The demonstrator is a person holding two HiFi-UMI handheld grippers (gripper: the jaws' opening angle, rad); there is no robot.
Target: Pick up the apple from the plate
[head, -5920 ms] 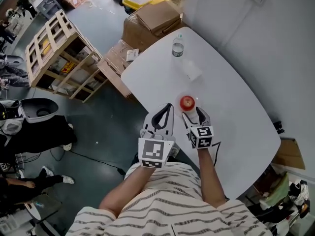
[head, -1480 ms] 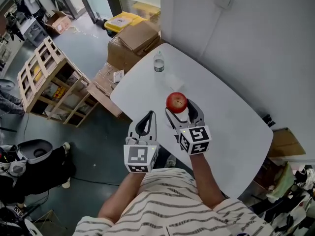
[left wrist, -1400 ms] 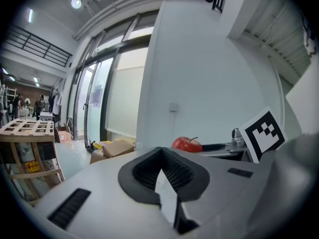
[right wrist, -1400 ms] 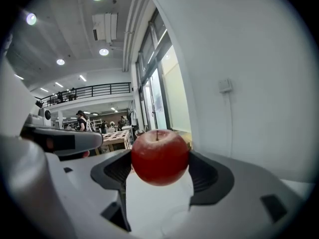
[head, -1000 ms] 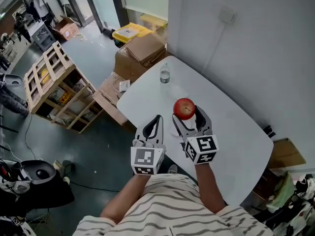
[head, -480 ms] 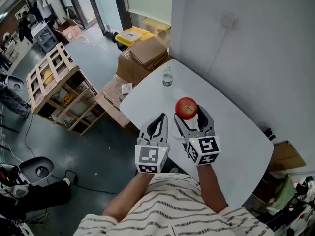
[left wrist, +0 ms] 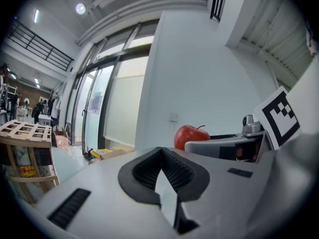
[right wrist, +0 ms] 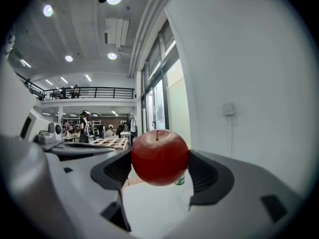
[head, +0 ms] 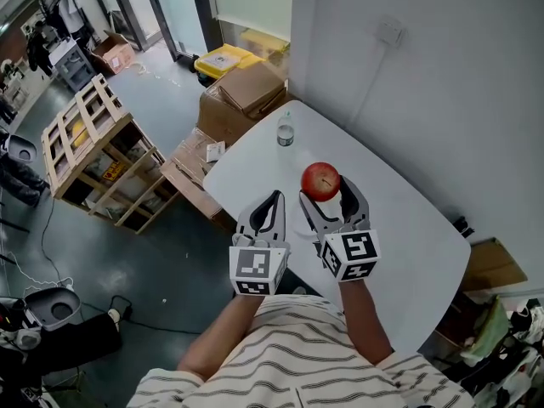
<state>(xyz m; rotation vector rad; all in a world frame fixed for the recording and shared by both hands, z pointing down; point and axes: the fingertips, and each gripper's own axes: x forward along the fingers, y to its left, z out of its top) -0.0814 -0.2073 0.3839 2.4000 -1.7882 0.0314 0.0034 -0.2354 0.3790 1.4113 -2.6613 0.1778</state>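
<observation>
Head view: right gripper (head: 326, 193) clamps the red apple (head: 320, 179), hiding its lower half, over open white table (head: 408, 228); left gripper (head: 273, 198), pinched closed and empty, hovers at the table's edge.

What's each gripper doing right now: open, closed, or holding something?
Left gripper: jaws closed, holding nothing.
Right gripper: jaws closed on the red apple, held up off the table.
</observation>
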